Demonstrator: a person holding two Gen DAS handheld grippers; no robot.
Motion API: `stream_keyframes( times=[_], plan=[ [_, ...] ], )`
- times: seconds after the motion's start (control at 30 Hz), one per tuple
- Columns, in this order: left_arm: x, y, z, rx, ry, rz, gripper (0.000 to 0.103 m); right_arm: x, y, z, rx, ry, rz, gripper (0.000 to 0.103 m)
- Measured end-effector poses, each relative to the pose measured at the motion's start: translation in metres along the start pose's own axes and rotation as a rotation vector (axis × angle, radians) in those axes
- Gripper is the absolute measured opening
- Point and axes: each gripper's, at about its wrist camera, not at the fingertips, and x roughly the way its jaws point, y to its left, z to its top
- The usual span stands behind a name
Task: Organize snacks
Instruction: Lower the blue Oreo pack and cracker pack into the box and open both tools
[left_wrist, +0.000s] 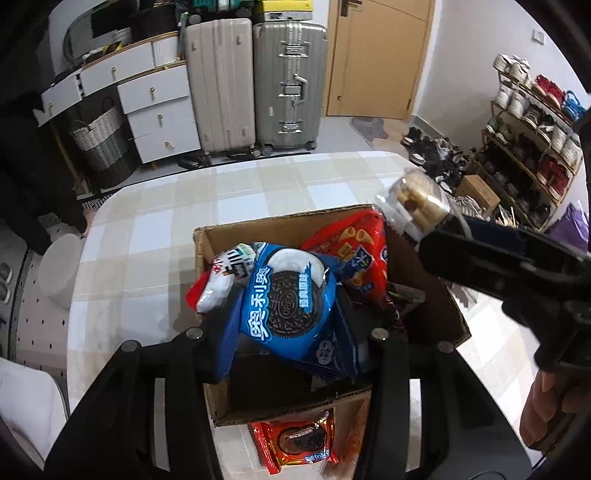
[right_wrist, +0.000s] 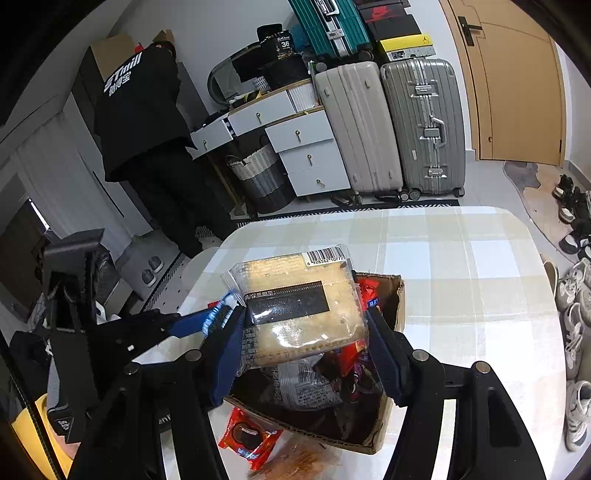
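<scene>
Sorting is judged partly done: several glossy packets are already heaped in the open cardboard box (left_wrist: 436, 317), corrugated and worn at its edges. Left, a blue crinkly cookie packet (left_wrist: 291, 299) is clenched in the left gripper (left_wrist: 291, 354) over the box. Right, a clear-wrapped square cake (right_wrist: 301, 314) is pinched by the right gripper (right_wrist: 306, 339) above it. Near, a red cookie packet (left_wrist: 295, 445) is left on the checked tablecloth (left_wrist: 258, 188).

Two suitcases (left_wrist: 255, 85) (upright) beside white drawers (left_wrist: 159, 110); shoe rack (left_wrist: 532, 140) opposite.

Black tool (left_wrist: 291, 343), blue pads (right_wrist: 384, 350)
</scene>
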Motion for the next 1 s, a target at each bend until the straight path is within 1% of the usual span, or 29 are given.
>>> stream_keyframes(
  times=[0.07,0.13,0.17,0.23,0.3,0.47,0.53,0.7,0.83,1.0],
  plan=[
    [-0.002,0.004,-0.002,-0.013,0.003,-0.033,0.043,0.003,0.0,-0.001,-0.001,0.005,-0.003,0.064],
    [-0.003,0.005,-0.002,-0.009,0.004,-0.034,0.049,0.005,0.0,-0.001,-0.005,0.001,-0.014,0.064],
    [-0.004,0.006,-0.002,-0.005,-0.003,-0.028,0.05,0.006,0.0,0.0,-0.007,-0.005,-0.017,0.064],
    [-0.008,0.007,-0.003,-0.003,-0.015,-0.013,0.058,0.006,-0.001,-0.001,-0.003,-0.003,-0.019,0.064],
    [-0.009,0.011,-0.002,-0.018,-0.017,-0.004,0.06,0.007,-0.002,-0.001,0.006,0.003,-0.021,0.064],
    [-0.019,0.018,-0.002,-0.041,-0.038,-0.002,0.06,0.015,-0.006,-0.001,0.01,0.034,-0.04,0.064],
    [-0.025,0.021,-0.002,-0.049,-0.053,-0.002,0.06,0.021,-0.006,-0.002,0.006,0.057,-0.044,0.064],
    [-0.036,0.024,-0.002,-0.039,-0.057,0.003,0.06,0.038,-0.001,-0.008,-0.013,0.131,-0.049,0.064],
    [-0.043,0.023,-0.006,-0.026,-0.067,0.019,0.06,0.045,0.005,-0.015,-0.055,0.149,-0.082,0.066],
    [-0.049,0.023,-0.01,-0.022,-0.066,0.022,0.06,0.043,0.005,-0.016,-0.049,0.136,-0.085,0.067]
  ],
)
